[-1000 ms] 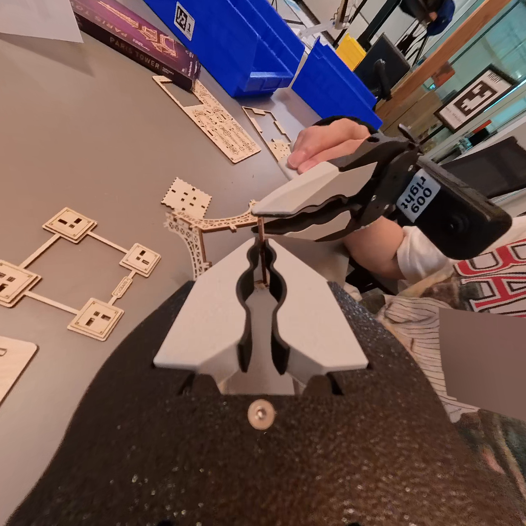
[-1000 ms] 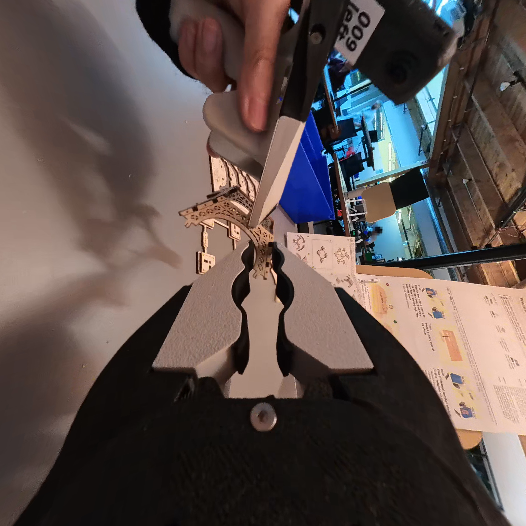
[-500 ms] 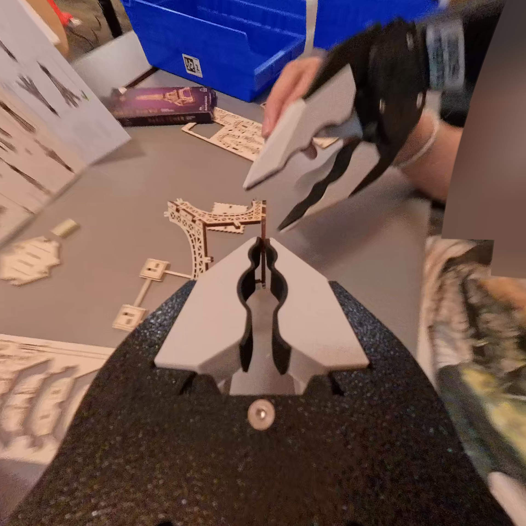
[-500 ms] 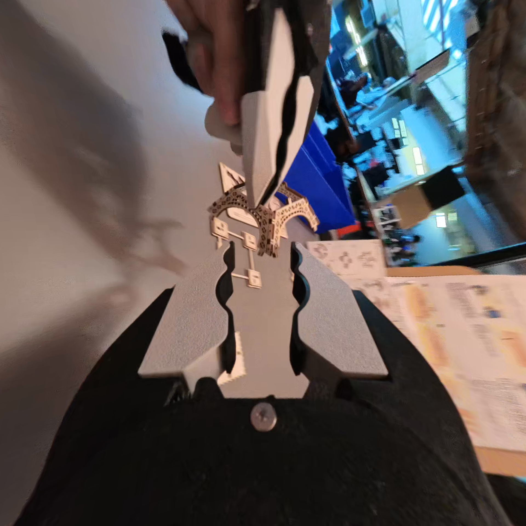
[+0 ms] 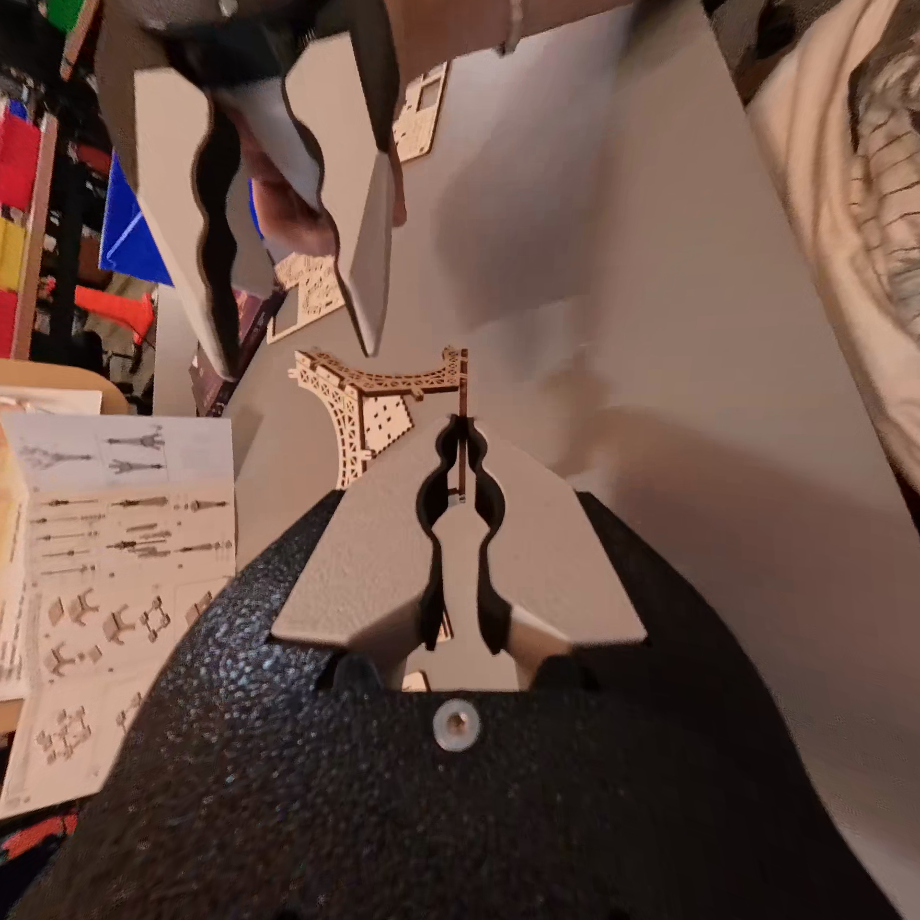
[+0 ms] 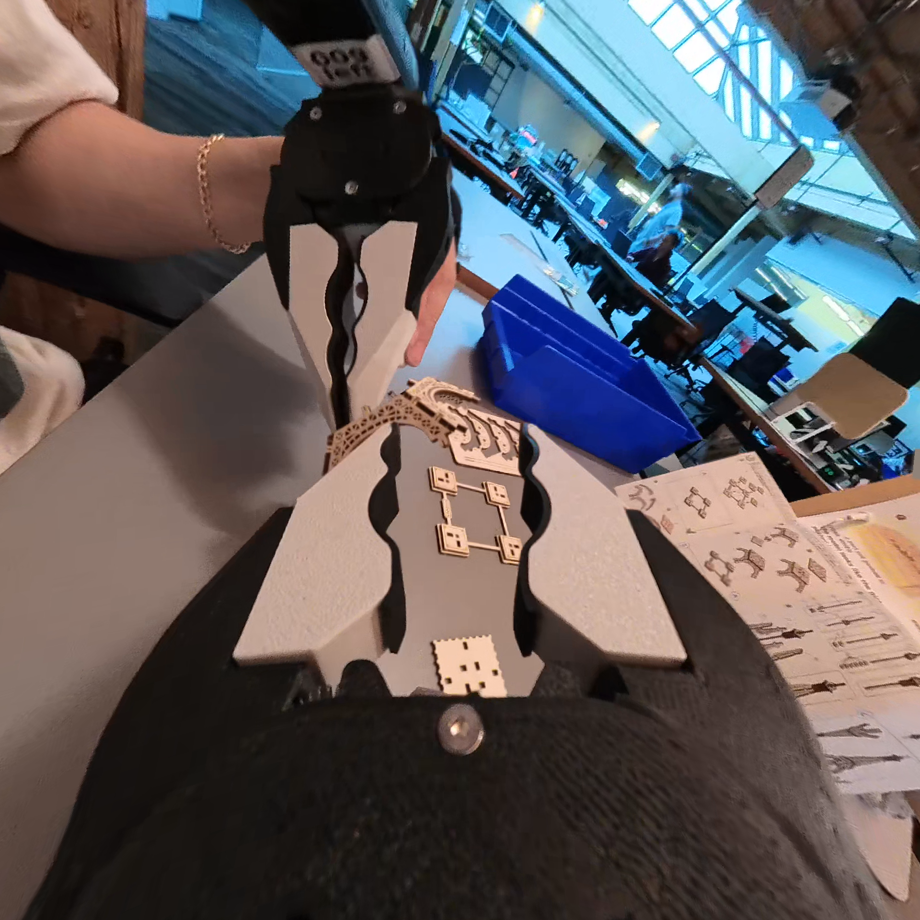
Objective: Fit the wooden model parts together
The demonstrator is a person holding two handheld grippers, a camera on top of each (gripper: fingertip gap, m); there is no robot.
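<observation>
My left gripper is shut on one thin leg of a pale wooden lattice arch assembly and holds it above the grey table. The right wrist view shows this gripper shut, pointing down, with the arch assembly at its tips. My right gripper is open and empty. It hangs just above the arch in the left wrist view. A wooden square frame with four corner pads and a small square plate lie flat on the table, seen between its fingers.
Blue bins stand at the table's far side. Instruction sheets lie at one edge and also show in the left wrist view. A cut-out part sheet and a dark box lie beyond the arch.
My right gripper has let go of the arch assembly, opened and drawn back. My left gripper still holds the assembly and has swung round with it.
</observation>
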